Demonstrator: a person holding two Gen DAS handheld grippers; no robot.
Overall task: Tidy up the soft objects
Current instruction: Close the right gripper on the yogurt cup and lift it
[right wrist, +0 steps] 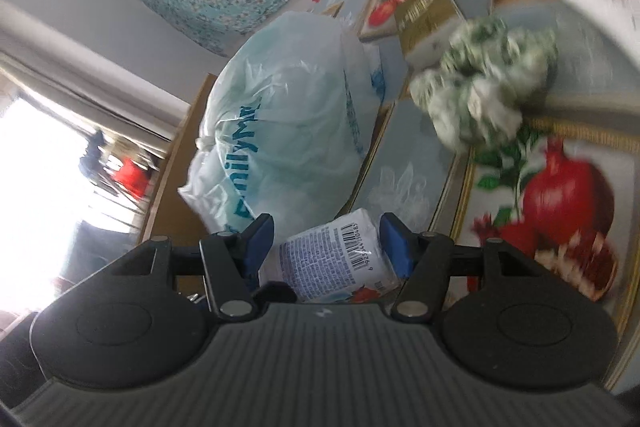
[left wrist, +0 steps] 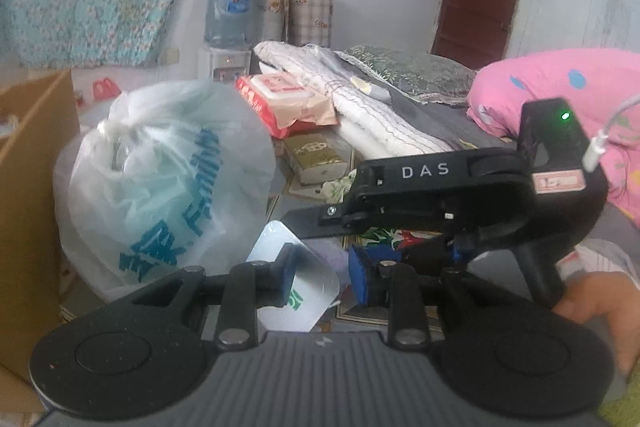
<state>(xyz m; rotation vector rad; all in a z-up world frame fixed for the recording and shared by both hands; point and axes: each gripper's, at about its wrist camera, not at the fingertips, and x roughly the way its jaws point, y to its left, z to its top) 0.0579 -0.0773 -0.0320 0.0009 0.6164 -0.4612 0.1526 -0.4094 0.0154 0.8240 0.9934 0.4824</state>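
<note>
A white tissue pack point(right wrist: 340, 251) with a barcode sits between the blue pads of my right gripper point(right wrist: 328, 247), which is shut on it. In the left wrist view the same pack point(left wrist: 308, 291) hangs low in the middle, at the tip of the right gripper's black body point(left wrist: 424, 179). My left gripper point(left wrist: 322, 279) is shut, its jaws narrow, with the pack behind its left finger and nothing clamped. A big white plastic bag point(left wrist: 160, 183) point(right wrist: 288, 131) with blue lettering stands just beyond. A crumpled green-and-white cloth point(right wrist: 484, 87) lies on the printed mat point(right wrist: 560, 195).
A red wipes pack point(left wrist: 288, 103), a gold box point(left wrist: 316, 157), a white quilted blanket point(left wrist: 372, 119), a dark green pillow point(left wrist: 412, 71) and a pink quilt point(left wrist: 560, 91) lie further back. A cardboard box point(left wrist: 32, 187) stands at the left. A hand point(left wrist: 592, 299) holds the right gripper.
</note>
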